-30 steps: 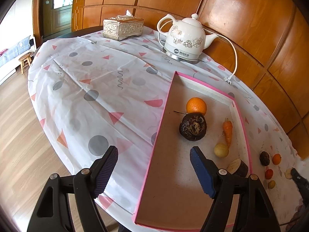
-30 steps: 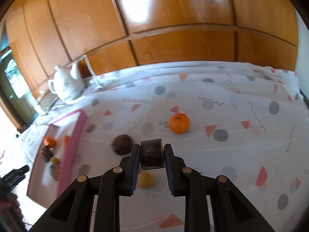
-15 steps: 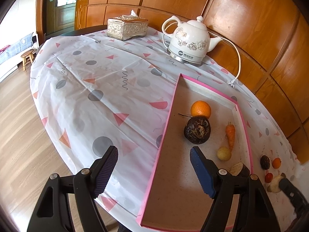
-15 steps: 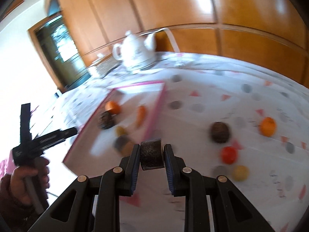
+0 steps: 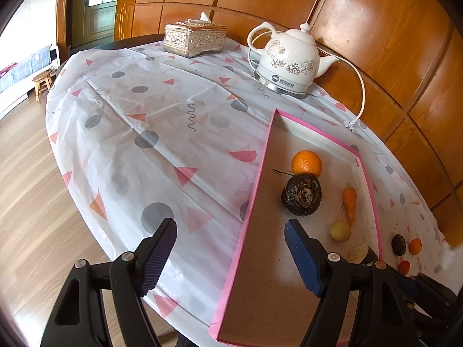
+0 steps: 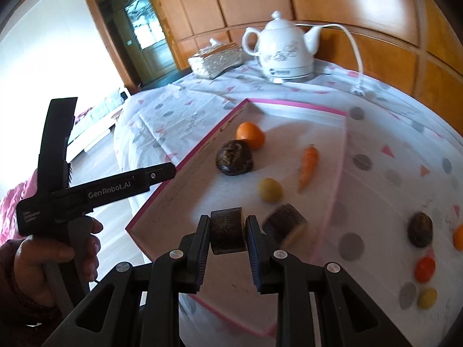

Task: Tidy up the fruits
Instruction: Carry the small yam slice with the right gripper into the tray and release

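Right gripper: fingers clamped on a dark brown cylinder chunk, held above the near end of the pink-rimmed tray. Beyond the fingers lie a second chunk, yellow fruit, carrot, dark root and orange (all inside the tray). Left gripper: fingers wide apart, empty, straddling the tray's left rim.

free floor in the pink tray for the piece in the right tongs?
Bare: the near half of the pink-rimmed tray, along its left wall. Crowded: far end, with orange, dark round fruit, carrot, yellow ball, and cut brown chunk by the right wall.
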`<state>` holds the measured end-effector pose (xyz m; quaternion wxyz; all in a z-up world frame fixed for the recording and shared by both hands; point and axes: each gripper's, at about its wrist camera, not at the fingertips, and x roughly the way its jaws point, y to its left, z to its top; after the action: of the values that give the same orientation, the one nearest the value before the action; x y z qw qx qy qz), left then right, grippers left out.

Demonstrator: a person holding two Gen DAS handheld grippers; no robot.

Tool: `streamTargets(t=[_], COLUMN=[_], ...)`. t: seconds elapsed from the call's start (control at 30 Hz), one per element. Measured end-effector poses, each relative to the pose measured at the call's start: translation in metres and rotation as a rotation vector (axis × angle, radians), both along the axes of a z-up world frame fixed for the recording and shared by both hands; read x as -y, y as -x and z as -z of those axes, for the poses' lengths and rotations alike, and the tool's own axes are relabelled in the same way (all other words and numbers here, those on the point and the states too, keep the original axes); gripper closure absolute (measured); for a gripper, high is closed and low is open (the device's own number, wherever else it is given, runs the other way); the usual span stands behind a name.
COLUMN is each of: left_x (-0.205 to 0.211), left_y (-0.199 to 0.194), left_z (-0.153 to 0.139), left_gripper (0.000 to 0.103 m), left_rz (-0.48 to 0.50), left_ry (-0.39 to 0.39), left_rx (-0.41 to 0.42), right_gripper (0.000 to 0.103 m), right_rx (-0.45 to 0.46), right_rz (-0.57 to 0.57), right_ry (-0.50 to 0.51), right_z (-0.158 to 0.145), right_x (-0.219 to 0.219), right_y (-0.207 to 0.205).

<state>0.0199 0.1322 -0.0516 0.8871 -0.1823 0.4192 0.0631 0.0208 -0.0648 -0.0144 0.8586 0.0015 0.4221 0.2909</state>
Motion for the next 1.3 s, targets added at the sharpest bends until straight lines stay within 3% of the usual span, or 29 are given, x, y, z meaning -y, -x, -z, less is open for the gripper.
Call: streamTargets(t=[0.27,0.5,0.73,1.0,1.3], left_x=[-0.003,-0.004,-0.003,-0.004,0.0], left_y=[-0.001,-0.002,-0.001,0.0,0.002], left_z=[0.002,0.004,0.003,0.001,-0.003], left_gripper=[0.026,0.026,0.026,0.026,0.026], left_rz=[-0.007,-0.008,-0.006,-0.008,0.0], left_ry=[0.006,0.008,0.005,0.005,-0.004], left_rx=[-0.006,-0.012,-0.006,-0.002,0.01], right_gripper=[0.078,0.078,0.068,0.067,0.067], right_rx=[-0.003,0.0,-0.003,0.057,0.085], right_rz=[-0.034,0.009,0.03,0.098,0.224], right_ry=[0.096,0.147,0.122,0.073,0.071], right_z=[0.018,0.026,0.022,0.0,-0.004], right_x=[-0.031,-0.03,-0.025,0.0,0.038], right_y=[-0.023,-0.035,-0.032,-0.011,0.004])
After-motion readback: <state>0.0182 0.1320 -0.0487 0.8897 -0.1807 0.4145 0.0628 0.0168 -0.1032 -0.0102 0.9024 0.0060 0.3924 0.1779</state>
